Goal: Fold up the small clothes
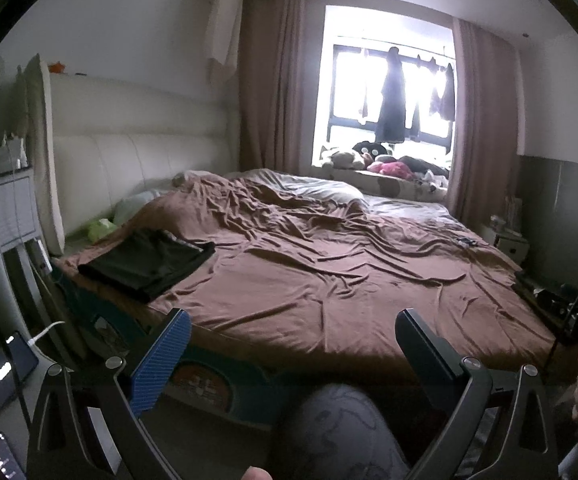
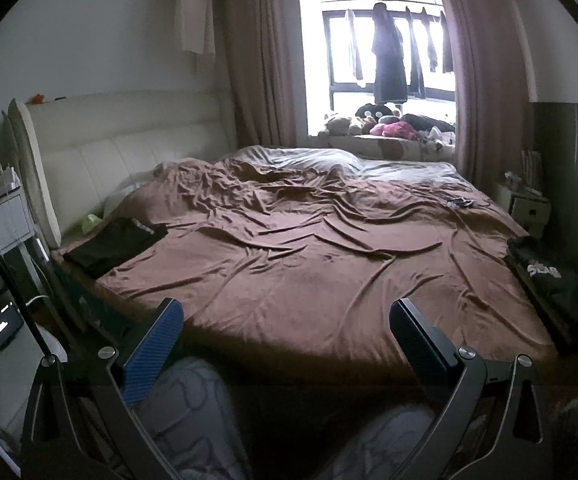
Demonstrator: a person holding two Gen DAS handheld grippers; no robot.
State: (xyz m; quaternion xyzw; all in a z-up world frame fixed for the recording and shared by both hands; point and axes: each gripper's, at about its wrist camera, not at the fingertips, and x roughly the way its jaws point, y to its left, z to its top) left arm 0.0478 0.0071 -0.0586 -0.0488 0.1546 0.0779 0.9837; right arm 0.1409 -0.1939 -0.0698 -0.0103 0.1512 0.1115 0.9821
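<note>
Brown sheet point(image 1: 329, 272) wrinkled; folded black garment point(image 1: 149, 262) at its left edge. Left gripper point(image 1: 293, 332) and right gripper point(image 2: 287, 320) both spread apart, empty, above knees.

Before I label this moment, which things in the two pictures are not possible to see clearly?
- Black garment at the bed's right edge: right wrist view, cut off by the fisheye rim; type unclear.
- Small dark items on the brown bedspread: both views, too small.
- Folded dark garment: waistband print too small to read.
- Clothes hanging at the window: backlit, only silhouettes.
- Left gripper and right gripper: open, holding nothing.
</note>
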